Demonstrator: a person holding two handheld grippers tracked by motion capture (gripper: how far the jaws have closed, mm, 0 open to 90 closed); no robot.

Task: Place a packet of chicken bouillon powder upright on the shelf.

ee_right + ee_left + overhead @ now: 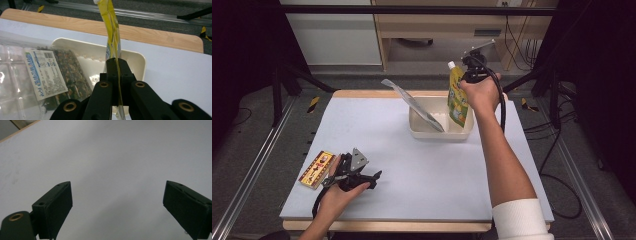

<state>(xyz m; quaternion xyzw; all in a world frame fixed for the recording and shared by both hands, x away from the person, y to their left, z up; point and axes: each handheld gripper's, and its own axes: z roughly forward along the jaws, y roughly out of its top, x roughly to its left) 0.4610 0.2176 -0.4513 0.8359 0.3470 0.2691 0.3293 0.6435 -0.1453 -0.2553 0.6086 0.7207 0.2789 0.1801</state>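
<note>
Right gripper [116, 65] clamped on yellow spouted pouch [457, 95].
Held upright over white tray [419, 131]; left gripper [117, 202] resting agape on table [422, 165].

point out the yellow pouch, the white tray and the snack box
yellow pouch [457, 95], high view, printed front
white tray [439, 134], high view, near wall
snack box [316, 169], high view, top face

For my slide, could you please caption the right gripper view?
Right gripper shut on a yellow spouted pouch above the white tray, beside a clear seaweed packet.
</note>
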